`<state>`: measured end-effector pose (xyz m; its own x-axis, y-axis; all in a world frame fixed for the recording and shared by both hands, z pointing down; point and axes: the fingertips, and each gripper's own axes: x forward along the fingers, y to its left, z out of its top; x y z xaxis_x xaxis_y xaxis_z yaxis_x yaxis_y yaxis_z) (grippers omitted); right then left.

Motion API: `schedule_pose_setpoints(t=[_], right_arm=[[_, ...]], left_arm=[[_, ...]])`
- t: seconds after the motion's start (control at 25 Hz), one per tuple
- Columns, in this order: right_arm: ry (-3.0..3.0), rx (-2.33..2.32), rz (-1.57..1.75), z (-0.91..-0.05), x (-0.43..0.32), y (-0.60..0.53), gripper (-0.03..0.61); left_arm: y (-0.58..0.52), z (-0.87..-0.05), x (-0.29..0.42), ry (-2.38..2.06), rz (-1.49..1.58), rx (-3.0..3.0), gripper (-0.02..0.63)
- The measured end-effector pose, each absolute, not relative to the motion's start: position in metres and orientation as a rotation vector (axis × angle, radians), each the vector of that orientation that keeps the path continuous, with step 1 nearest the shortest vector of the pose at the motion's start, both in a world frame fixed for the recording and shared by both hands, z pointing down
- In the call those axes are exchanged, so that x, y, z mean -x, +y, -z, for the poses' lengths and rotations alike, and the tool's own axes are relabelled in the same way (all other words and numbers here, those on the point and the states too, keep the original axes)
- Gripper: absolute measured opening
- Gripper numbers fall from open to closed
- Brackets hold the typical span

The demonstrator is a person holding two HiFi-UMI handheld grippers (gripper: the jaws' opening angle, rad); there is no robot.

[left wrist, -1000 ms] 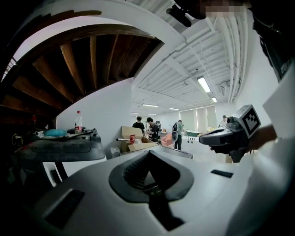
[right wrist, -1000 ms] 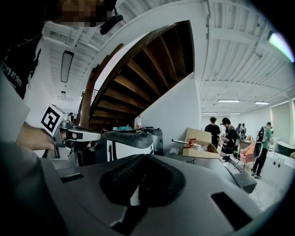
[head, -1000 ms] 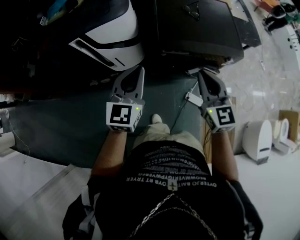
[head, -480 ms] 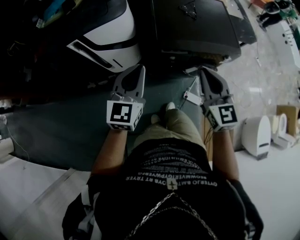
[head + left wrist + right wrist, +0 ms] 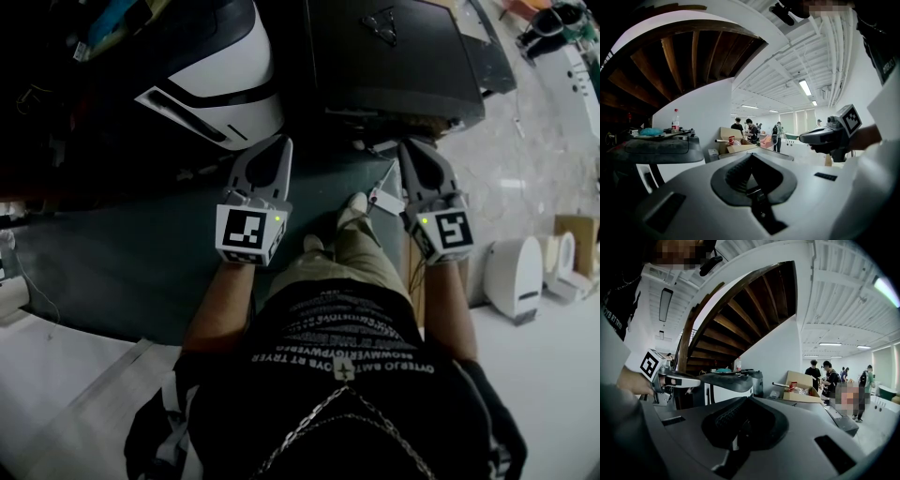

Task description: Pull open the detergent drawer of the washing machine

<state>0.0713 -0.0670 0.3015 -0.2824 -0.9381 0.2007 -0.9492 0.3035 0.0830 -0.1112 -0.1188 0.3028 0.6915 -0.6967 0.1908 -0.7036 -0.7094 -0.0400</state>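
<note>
Only the person's pale shoe point(image 5: 356, 202) has moved: it has stepped forward and now sits between the two tools, nearer the right one, while both grippers keep their earlier places. The left gripper point(image 5: 278, 143) is pinched fully together with nothing in it, its grey jaws meeting at the tip. The right gripper point(image 5: 406, 146) is likewise closed to the tip and empty.

Ahead and to the left of the left gripper's tip stands a white rounded machine with a black band point(image 5: 220, 89), well apart from the jaws. Just ahead of the right gripper's tip is the front edge of a black flat-topped box-shaped machine point(image 5: 394, 56); the tip is near it, but whether they touch I cannot tell. Which of the two carries the detergent drawer I cannot tell either, since no view shows a drawer front clearly.

Under both tools lies a dark green floor mat point(image 5: 131, 253). A small white plug block point(image 5: 386, 199) on a cable lies just beside the right gripper, on its inner side. Far beyond the left jaws stand an open brown cardboard box point(image 5: 731, 140) and several people.
</note>
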Motion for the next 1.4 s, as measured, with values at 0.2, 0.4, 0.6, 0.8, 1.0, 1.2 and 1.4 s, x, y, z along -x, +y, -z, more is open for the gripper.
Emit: schedule_pose_setpoints(t=[0.2,0.4,0.6,0.8,1.0,1.2,1.4], right_arm=[[-2.338,-1.748,-0.112,-0.308,-0.089,-0.085,0.002],[-2.355,-1.731,-0.169,-0.323,-0.11,-0.112,0.002],[-2.364,-1.702,-0.215,-0.342,-0.129,-0.138,0.002],[-2.387,-1.667,-0.276,-0.36,-0.141,-0.156,0.002],[-2.39,-1.643,-0.308,-0.381,-0.152,-0.171,0.002],[-2.382,-1.619,-0.345,-0.407,-0.16,-0.183,0.002],[-2.373,-1.586,-0.391,-0.435,-0.164,-0.189,0.002]], left_arm=[[-0.137,-0.31,0.095,-1.156,-0.312,-2.837,0.005],[-0.166,-0.324,0.08,-1.199,-0.377,-2.821,0.004],[-0.187,-0.343,0.062,-1.184,-0.402,-2.787,0.004],[-0.203,-0.363,0.047,-1.181,-0.434,-2.747,0.004],[-0.217,-0.384,0.039,-1.208,-0.474,-2.715,0.004],[-0.226,-0.411,0.035,-1.21,-0.523,-2.695,0.004],[-0.23,-0.438,0.032,-1.201,-0.569,-2.673,0.005]])
